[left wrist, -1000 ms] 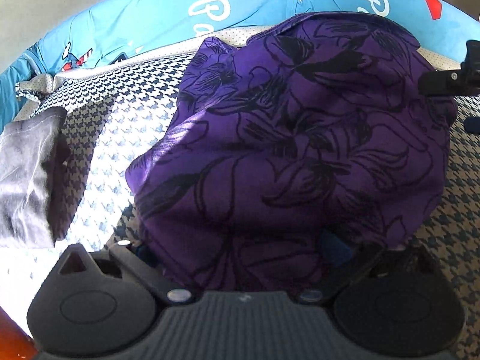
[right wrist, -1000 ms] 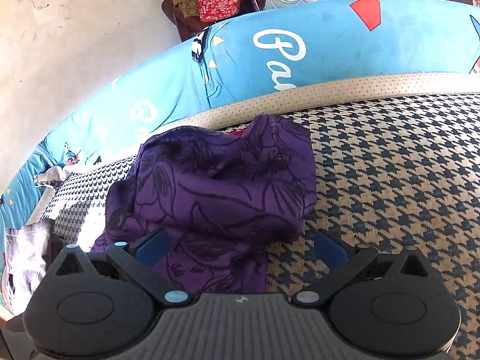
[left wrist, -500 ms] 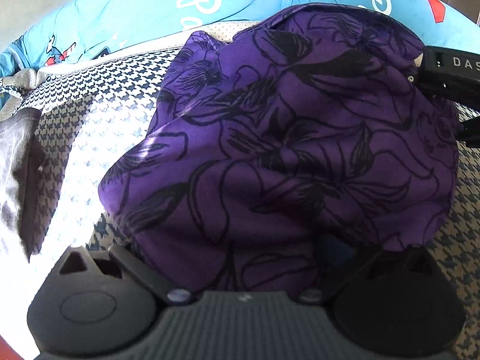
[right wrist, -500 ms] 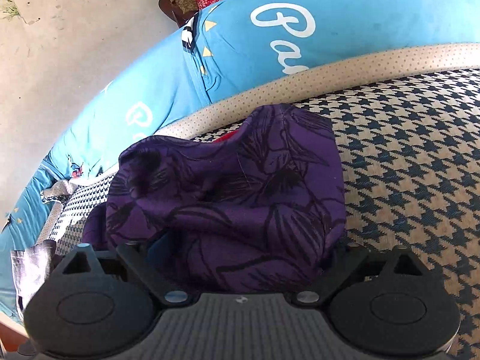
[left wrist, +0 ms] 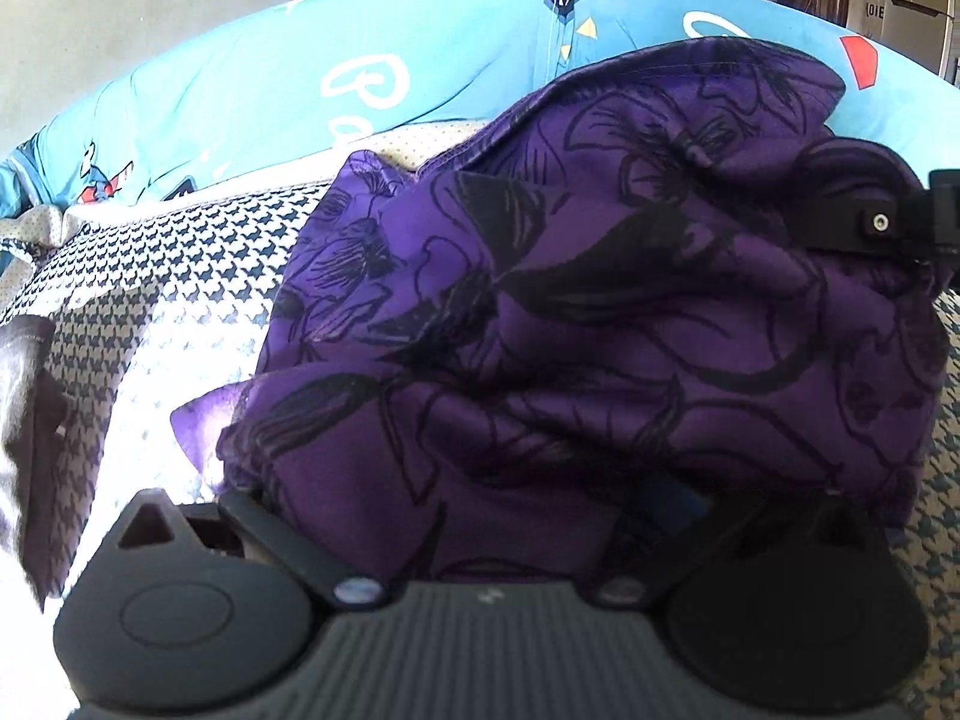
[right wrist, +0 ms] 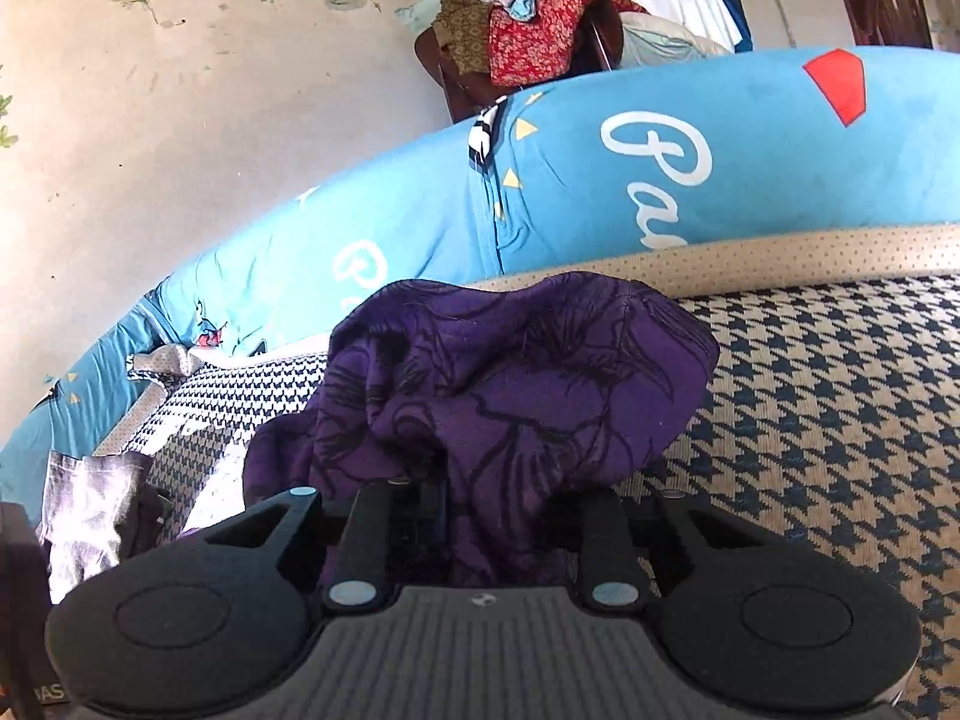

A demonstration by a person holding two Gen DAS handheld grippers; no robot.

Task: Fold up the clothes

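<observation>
While right gripper (right wrist: 480, 504) fingers clench purple garment (right wrist: 510, 396), left gripper (left wrist: 480, 516) fingers hidden, blue bolster (right wrist: 690, 180) behind

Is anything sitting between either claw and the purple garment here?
Nothing visible does. The purple garment already fills the right claw, bunched between closed-in fingers, and drapes over the left claw, whose opening stays wide.

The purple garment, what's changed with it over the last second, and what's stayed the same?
The right hand-held gripper, open beside the purple garment a second ago, moved in and closed on a bunch of the cloth. The garment has gathered up higher. The left hand-held gripper stays buried in the cloth. The grey garment at the left and the blue bolster behind lie as before.
</observation>
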